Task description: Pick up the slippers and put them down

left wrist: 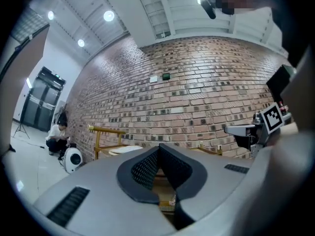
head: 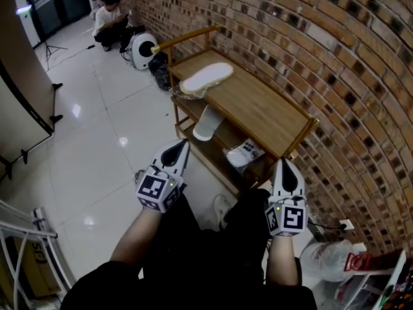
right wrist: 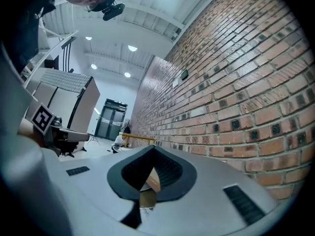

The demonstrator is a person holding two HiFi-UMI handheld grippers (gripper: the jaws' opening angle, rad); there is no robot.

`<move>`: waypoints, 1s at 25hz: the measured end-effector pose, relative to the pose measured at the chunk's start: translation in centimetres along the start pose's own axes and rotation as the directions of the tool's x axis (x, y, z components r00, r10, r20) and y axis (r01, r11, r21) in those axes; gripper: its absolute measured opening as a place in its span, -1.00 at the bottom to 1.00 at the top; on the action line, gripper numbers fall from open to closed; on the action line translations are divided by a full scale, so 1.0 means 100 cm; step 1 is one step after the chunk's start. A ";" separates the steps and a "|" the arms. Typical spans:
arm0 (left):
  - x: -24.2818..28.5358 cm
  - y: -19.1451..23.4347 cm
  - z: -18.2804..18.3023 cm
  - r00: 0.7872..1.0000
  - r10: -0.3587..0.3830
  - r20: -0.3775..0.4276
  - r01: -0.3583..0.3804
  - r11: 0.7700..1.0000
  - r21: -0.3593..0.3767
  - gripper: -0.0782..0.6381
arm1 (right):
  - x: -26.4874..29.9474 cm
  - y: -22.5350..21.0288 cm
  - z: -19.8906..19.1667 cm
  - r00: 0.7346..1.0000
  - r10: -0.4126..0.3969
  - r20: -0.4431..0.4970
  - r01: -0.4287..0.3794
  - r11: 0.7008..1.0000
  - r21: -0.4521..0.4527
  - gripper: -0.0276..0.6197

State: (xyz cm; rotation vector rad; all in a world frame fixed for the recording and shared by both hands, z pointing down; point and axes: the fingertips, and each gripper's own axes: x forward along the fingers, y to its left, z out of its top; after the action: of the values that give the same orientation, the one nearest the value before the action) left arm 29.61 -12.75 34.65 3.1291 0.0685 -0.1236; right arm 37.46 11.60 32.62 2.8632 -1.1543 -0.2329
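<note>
Both claws sit close before us, jaws together and empty: left claw (head: 184,143) and right claw (head: 284,163), held level, we judge, for the approach to the rack (head: 271,112). One white slipper (head: 206,77) lies on its top, well ahead of the left claw, one end at the edge, which should admit a grip.

I read this as a studio-style workroom rather than a home. Ahead of my left gripper (head: 183,146) a long brick wall (head: 335,50) backs a wooden bench (head: 271,108). Off to its left, glossy white floor tiles (head: 97,147) carry a tripod stand (head: 50,49) and a tall panel (head: 19,76), with a person (head: 108,21) crouching far beyond.
</note>
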 end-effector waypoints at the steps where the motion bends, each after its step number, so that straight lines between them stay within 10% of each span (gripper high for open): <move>1: 0.003 -0.003 -0.005 1.000 -0.010 -0.012 0.010 1.000 -0.013 -0.78 | 0.000 0.000 -0.002 1.000 -0.002 -0.005 0.002 1.000 -0.003 -0.89; 7: 0.026 -0.032 -0.044 0.993 -0.088 -0.081 0.082 0.994 -0.071 -0.78 | -0.008 -0.012 -0.018 0.998 -0.030 -0.047 0.030 1.000 -0.001 -0.89; 10: 0.037 -0.046 -0.068 0.985 -0.160 -0.065 0.137 0.956 -0.261 -0.78 | -0.014 -0.023 -0.024 0.996 -0.056 -0.064 0.056 0.998 0.001 -0.89; 16: 0.062 -0.073 -0.135 0.954 -0.297 -0.023 0.191 0.667 -0.720 -0.77 | -0.021 -0.038 -0.041 0.990 -0.089 -0.108 0.091 0.996 0.008 -0.89; 25: 0.096 -0.078 -0.242 0.955 -0.250 -0.157 -0.046 0.398 -0.916 -0.07 | -0.021 -0.046 -0.049 0.983 -0.109 -0.150 0.110 0.994 -0.005 -0.89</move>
State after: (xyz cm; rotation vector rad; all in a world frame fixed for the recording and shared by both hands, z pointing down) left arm 40.70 -4.31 57.99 1.9598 0.2418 0.2728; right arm 39.87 16.30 37.27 2.8914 -0.9730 -0.0180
